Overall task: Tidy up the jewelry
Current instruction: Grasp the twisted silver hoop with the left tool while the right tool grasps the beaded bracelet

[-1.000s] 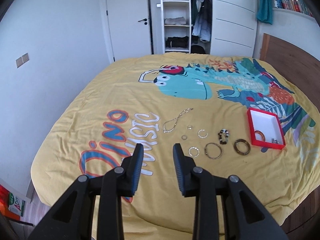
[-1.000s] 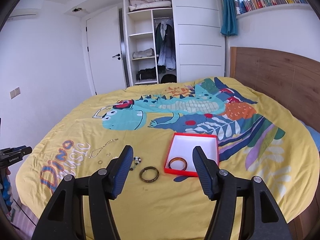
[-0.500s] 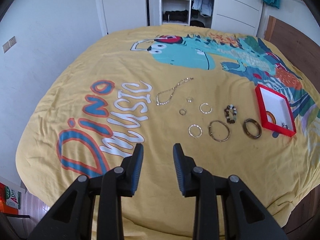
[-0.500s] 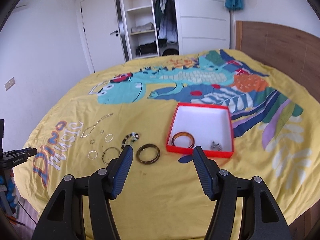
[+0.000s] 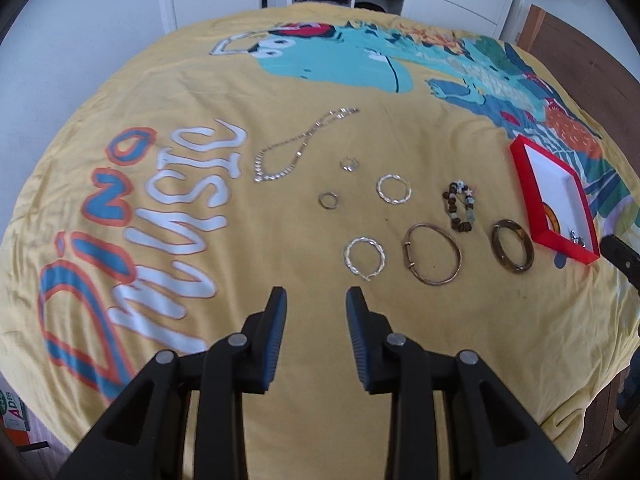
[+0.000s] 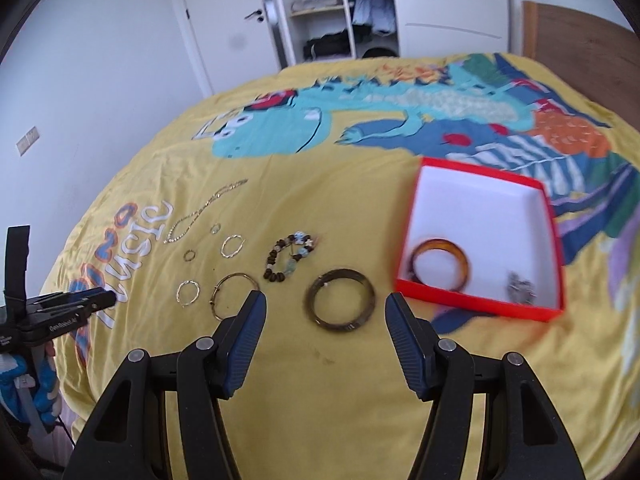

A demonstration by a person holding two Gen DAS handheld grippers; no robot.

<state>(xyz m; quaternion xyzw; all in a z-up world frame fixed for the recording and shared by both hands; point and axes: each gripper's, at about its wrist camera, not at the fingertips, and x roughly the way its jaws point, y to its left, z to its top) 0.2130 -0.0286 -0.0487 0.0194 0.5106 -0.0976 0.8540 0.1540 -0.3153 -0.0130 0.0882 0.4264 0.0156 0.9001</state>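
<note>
1. A yellow bedspread [image 5: 280, 420] printed with a teal dinosaur and the words "Dino Music" covers the bed; behind it stand a white door [image 6: 224, 32], an open wardrobe [image 6: 320, 12] with folded clothes and hanging garments, and a wooden headboard [image 6: 580, 36] at the right.
2. Jewelry lies spread on the cover: a silver chain necklace [image 5: 296, 146], two small rings [image 5: 349, 164] [image 5: 328, 200], two twisted silver hoops [image 5: 394, 189] [image 5: 365, 258], a thin bronze bangle [image 5: 432, 254], a beaded bracelet [image 5: 461, 206] and a dark bangle [image 6: 341, 300].
3. The red box [image 6: 480, 304] with a white inside sits right of the dark bangle, apart from it — inside lie an amber bangle [image 6: 440, 266] and a small silvery piece [image 6: 520, 288].
4. The left gripper [image 5: 316, 300] hovers above bare cover just short of the nearer hoop, its jaws parted moderately and gripping nothing.
5. The right gripper [image 6: 322, 308] hangs over the dark bangle, which shows between its fingers — jaws spread wide, empty.
</note>
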